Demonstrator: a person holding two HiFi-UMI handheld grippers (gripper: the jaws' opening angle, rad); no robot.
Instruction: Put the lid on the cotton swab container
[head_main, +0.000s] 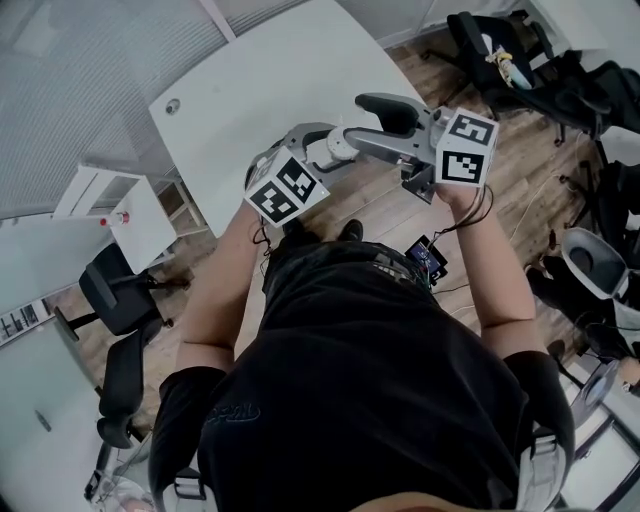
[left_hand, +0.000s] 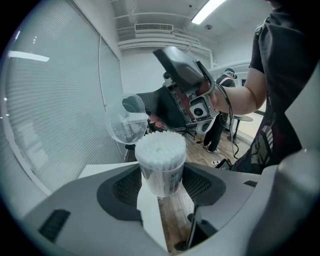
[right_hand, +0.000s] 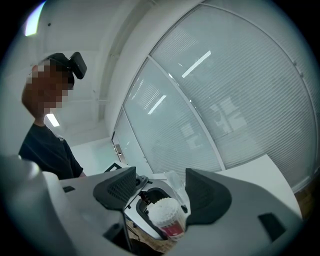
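Observation:
My left gripper (left_hand: 160, 176) is shut on the cotton swab container (left_hand: 161, 161), a clear tub packed with white swabs that stands upright between the pads. Facing it, my right gripper (left_hand: 146, 116) holds the round clear lid (left_hand: 125, 120) in the air, up and to the left of the tub's open top and apart from it. In the right gripper view the lid (right_hand: 175, 184) shows as a transparent sheet between the jaws of the right gripper (right_hand: 162, 189), with the container (right_hand: 165, 216) just beyond and lower. The head view shows both grippers (head_main: 300, 150) (head_main: 340, 146) close together in front of the person's body, and the tub is hidden there.
A white table (head_main: 270, 90) lies just beyond the grippers. Black office chairs (head_main: 120, 300) stand on the left and more dark chairs (head_main: 520, 60) at the upper right on the wooden floor. A white cabinet (head_main: 130, 215) stands by the blind-covered glass wall.

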